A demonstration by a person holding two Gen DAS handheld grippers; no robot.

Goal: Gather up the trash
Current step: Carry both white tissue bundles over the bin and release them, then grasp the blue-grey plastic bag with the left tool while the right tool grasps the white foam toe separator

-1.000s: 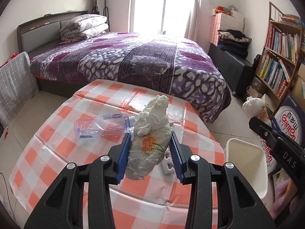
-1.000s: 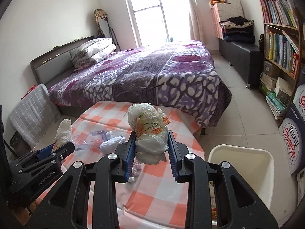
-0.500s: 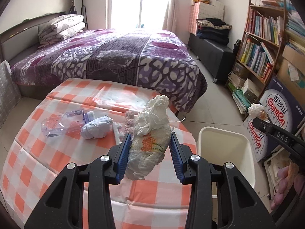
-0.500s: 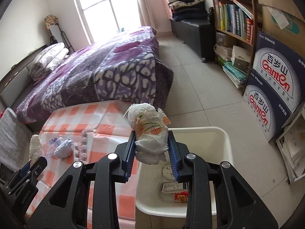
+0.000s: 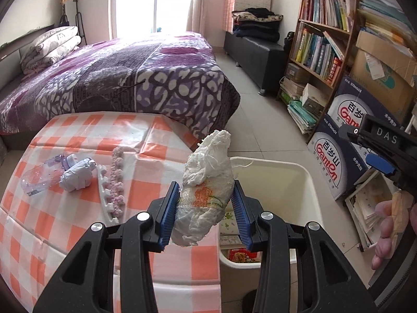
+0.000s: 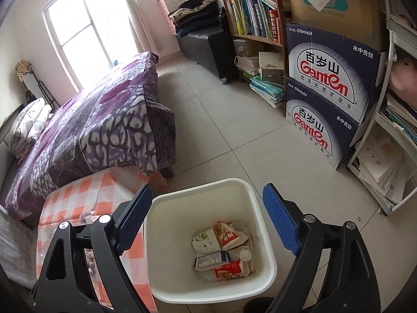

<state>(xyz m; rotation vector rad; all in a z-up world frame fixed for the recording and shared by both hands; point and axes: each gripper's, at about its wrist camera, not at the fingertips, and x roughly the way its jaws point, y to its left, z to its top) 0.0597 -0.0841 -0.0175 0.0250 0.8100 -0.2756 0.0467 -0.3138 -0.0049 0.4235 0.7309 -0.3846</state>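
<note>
My left gripper (image 5: 206,204) is shut on a crumpled white paper wad (image 5: 208,172) with an orange print, held above the table's right edge beside the white bin (image 5: 299,168). My right gripper (image 6: 207,190) hangs over the white bin (image 6: 262,208); its jaws are opening and nothing is between them. Several food wrappers (image 6: 224,237) lie at the bin's bottom. One blue pad (image 5: 379,163) of the right gripper shows at the right of the left wrist view. On the checkered table (image 5: 78,130) lie a crushed clear bottle (image 5: 39,178) and a white paper ball (image 5: 77,178).
A pink knitted strip (image 5: 117,182) and a white toothed strip (image 5: 104,195) lie on the table. A purple bed (image 5: 130,78) stands behind it. A bookshelf (image 5: 320,47) and stacked water cartons (image 6: 331,99) line the right wall. A hand (image 5: 391,224) shows at the right.
Both grippers swung right from the table to the bin. The right gripper's jaws spread and its printed wad is gone from between them. The left still holds its wad.
</note>
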